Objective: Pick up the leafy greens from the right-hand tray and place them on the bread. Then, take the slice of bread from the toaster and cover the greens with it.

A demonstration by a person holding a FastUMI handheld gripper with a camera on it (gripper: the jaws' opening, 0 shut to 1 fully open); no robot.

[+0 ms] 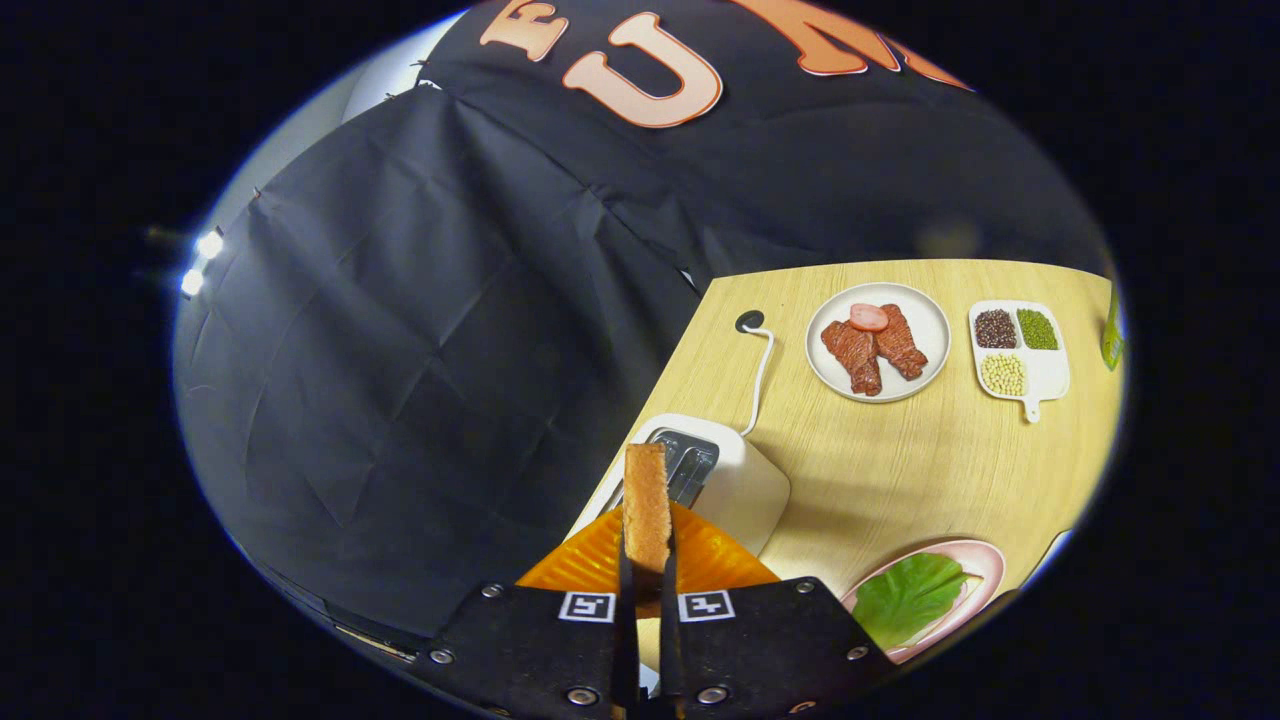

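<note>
Claw (646, 560) clamps bread slice (646, 505) edge-on; lower end hidden between fingers.

**Bystanders on the wooden table**

A round white plate (925, 372) carries two strips of browned meat (872, 350) and a pink sausage slice (868, 317). Just beside it sits a white divided dish (1048, 375) with dark beans (995, 328), green peas (1037, 328) and pale soybeans (1003, 374). An orange ridged mat (580, 565) lies nearer.

Gripper (646, 575) fingers clamp bread slice (646, 505) upright above toaster (715, 478); leafy greens (908, 595) on pink plate (985, 565).
</note>
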